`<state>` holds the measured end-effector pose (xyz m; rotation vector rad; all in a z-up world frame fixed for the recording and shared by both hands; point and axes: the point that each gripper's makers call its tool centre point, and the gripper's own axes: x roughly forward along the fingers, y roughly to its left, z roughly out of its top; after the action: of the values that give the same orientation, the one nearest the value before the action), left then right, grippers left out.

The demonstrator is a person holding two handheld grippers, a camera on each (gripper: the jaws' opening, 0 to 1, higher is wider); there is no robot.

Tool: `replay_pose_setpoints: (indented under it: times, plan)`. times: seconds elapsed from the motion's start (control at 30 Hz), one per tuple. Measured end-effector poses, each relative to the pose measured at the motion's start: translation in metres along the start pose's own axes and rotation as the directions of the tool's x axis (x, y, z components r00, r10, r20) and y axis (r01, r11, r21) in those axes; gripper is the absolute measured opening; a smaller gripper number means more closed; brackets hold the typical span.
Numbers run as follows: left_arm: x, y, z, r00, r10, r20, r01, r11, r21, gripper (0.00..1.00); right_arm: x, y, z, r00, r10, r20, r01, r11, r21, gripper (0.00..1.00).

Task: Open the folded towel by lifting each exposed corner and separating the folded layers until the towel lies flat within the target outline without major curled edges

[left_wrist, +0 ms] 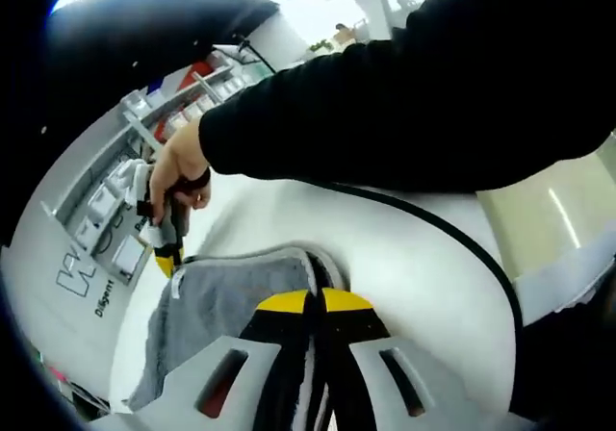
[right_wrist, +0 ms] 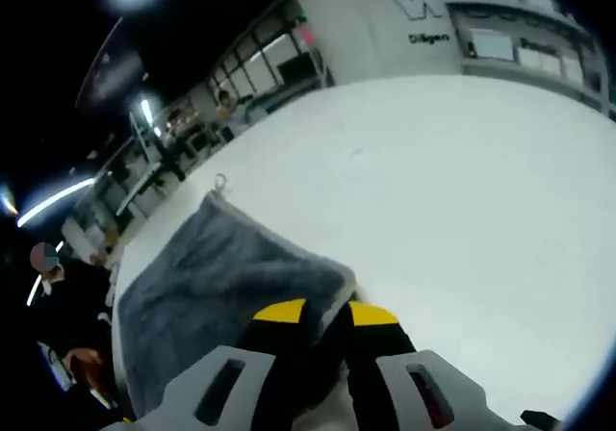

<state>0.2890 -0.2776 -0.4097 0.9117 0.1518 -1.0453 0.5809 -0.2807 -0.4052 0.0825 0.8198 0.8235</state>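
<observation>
Towel (right_wrist: 221,277) corners pinched by both claws (left (left_wrist: 315,301), right (right_wrist: 325,308)).

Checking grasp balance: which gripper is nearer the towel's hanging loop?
Cannot tell: both grippers pinch towel edges. Right gripper sits one corner from the loop; left gripper clamps another edge.

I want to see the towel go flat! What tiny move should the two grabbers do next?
Probably pull the two grabbers gently apart and lay the cloth down. The left gripper and right gripper each look shut on an edge of the grey towel, which still looks layered and sits on the white table with room around it.
</observation>
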Motion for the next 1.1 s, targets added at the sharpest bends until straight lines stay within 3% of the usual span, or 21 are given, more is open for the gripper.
replay_pose_setpoints:
  times: [0.2,0.63,0.7,0.77,0.83,1.1]
  plan:
    - [0.0,0.001,0.0,1.0,0.001,0.0,-0.001,1.0,-0.012,0.01,-0.002,-0.003,-0.001,1.0,0.006,0.001,-0.006,1.0,0.016,0.0]
    - [-0.001,0.003,0.001,1.0,0.013,0.0,-0.013,1.0,-0.026,0.01,-0.004,-0.008,-0.001,1.0,-0.004,-0.006,0.004,1.0,0.002,0.0]
    - [-0.001,0.007,-0.002,0.999,0.038,-0.016,-0.038,0.999,0.002,0.05,-0.004,-0.009,-0.001,1.0,-0.006,-0.01,0.006,1.0,0.001,0.0]
    - [-0.002,0.015,0.0,0.996,0.083,-0.005,-0.083,0.996,0.038,0.15,-0.004,-0.009,-0.002,1.0,-0.006,-0.012,0.006,1.0,0.001,0.0]
    - [-0.002,0.016,0.0,0.996,0.091,-0.006,-0.09,0.995,0.049,0.19,-0.005,-0.009,-0.002,1.0,-0.007,-0.014,0.007,1.0,0.0,0.0]
    - [0.003,0.007,0.0,0.999,0.052,-0.012,-0.051,0.997,0.059,0.08,-0.007,-0.012,-0.002,1.0,-0.009,-0.015,0.009,1.0,-0.001,0.0]
